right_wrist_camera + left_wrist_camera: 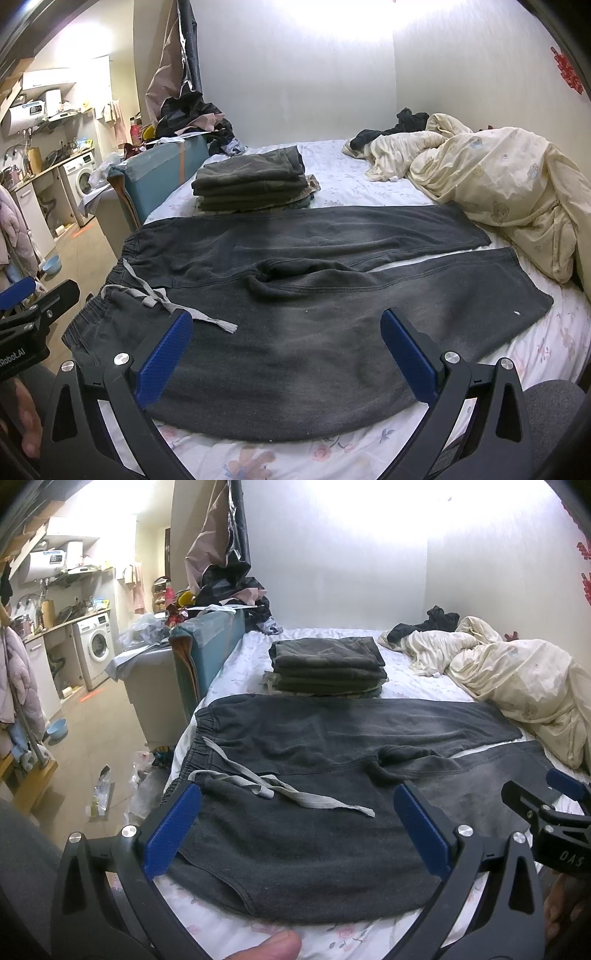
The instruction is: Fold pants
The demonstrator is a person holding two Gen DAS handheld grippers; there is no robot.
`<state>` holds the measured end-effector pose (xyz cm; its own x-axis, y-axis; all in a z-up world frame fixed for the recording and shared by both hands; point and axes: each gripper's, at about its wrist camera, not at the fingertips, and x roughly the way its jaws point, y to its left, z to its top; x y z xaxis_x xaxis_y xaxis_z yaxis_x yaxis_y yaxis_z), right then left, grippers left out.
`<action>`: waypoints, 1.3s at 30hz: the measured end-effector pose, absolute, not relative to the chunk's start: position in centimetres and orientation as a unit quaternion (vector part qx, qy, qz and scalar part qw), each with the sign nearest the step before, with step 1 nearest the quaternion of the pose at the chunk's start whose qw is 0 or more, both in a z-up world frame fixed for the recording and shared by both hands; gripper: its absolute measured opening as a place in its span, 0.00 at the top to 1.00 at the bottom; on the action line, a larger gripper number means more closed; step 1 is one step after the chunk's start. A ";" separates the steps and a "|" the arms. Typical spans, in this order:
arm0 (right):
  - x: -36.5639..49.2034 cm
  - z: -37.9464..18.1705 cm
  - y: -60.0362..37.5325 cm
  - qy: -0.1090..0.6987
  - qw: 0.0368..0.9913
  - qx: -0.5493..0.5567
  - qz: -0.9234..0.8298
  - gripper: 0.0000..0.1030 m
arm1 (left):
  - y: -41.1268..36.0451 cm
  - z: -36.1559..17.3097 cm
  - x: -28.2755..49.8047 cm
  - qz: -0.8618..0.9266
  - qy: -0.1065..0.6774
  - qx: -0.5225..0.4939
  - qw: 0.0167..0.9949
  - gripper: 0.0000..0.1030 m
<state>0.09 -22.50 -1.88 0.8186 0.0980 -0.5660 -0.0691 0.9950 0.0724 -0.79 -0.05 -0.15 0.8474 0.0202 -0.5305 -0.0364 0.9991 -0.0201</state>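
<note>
The pants (295, 314) are spread flat at the bed's (535, 354) near edge. Soft and floppy, they should be gripped at the waistband and a leg end. The left tool (297, 812) and right tool (286, 332) are held wide, empty.

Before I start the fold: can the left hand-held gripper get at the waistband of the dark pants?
Probably yes. The left hand-held gripper is open just over the pants, and the waistband lies flat at the bed's edge with only the loose drawstring nearby.

A stack of folded dark clothes (251, 181) sits on the floral sheet (351, 177); a rumpled cream duvet (509, 177) lies beside it; a washing machine (95, 646) stands across the room.
</note>
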 end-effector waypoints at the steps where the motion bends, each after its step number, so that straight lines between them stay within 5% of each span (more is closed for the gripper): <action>1: 0.1 -1.9 -22.5 0.298 0.953 0.024 0.044 0.00 | 0.1 -0.2 -0.8 0.015 0.276 -0.015 0.961 0.00; 27: 0.4 -2.2 -22.6 0.315 0.947 0.039 0.050 0.00 | 1.0 -0.6 0.3 0.032 0.312 -0.039 0.949 0.00; 39: 0.2 -1.8 -24.6 0.331 0.937 0.097 0.059 0.00 | 14.3 -5.9 4.6 0.175 0.440 -0.213 0.855 0.01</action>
<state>0.20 -24.65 -1.84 0.7737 0.1752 -0.6088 -0.0469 0.9742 0.2207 4.62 14.31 -5.94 0.5518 0.1107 -0.8266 -0.4859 0.8482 -0.2108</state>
